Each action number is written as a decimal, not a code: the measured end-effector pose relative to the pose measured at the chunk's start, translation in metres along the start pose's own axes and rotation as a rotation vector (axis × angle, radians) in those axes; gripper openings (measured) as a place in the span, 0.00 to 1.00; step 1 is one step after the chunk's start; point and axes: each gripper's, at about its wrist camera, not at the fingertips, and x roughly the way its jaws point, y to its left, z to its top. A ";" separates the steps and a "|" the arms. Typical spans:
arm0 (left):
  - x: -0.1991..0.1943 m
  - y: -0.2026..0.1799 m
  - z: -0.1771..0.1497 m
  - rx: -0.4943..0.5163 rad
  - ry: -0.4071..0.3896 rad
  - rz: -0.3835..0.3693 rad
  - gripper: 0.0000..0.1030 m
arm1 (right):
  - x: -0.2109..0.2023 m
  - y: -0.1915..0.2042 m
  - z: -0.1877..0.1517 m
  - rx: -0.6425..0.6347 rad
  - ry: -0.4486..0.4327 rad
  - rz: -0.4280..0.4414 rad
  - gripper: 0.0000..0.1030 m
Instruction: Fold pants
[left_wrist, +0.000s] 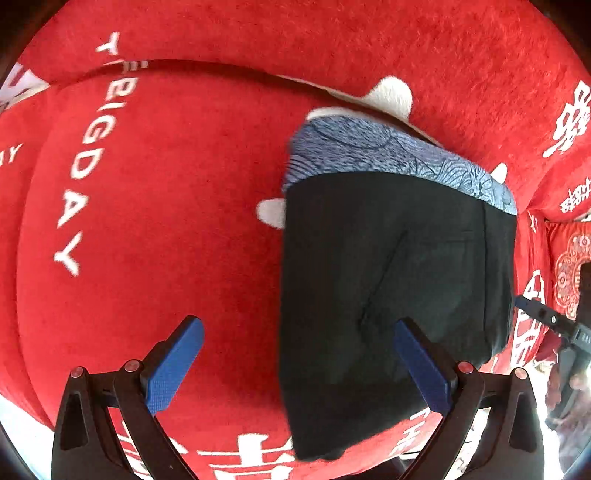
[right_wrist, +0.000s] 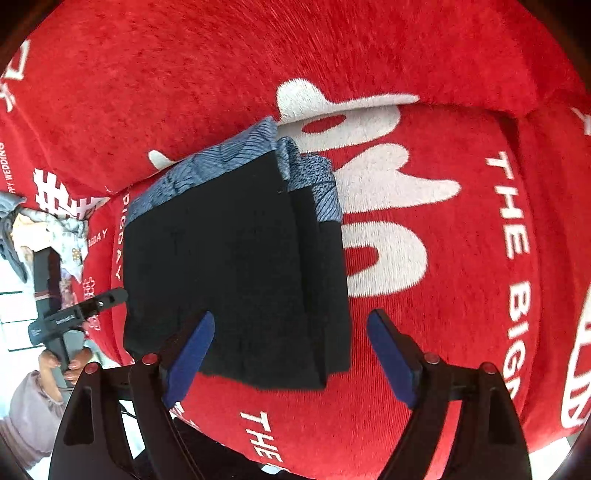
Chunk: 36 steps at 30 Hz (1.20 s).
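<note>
Pants (left_wrist: 399, 295) lie folded into a compact black block on the red sofa cover (left_wrist: 166, 184), blue patterned waistband (left_wrist: 388, 155) at the far edge. Left gripper (left_wrist: 299, 365) hangs over the near edge, jaws apart, nothing between the pads. Right gripper (right_wrist: 291, 354) sits above the near edge, jaws wide apart, pads clear of the cloth.
</note>
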 end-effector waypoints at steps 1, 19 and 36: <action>0.001 -0.003 0.002 0.014 -0.009 0.001 1.00 | 0.004 -0.004 0.004 0.001 0.015 0.015 0.85; 0.048 -0.032 0.023 0.024 -0.010 -0.129 1.00 | 0.062 -0.046 0.046 0.049 0.130 0.391 0.82; -0.008 -0.057 -0.014 0.051 -0.142 -0.123 0.54 | 0.021 -0.038 0.032 0.080 0.081 0.457 0.39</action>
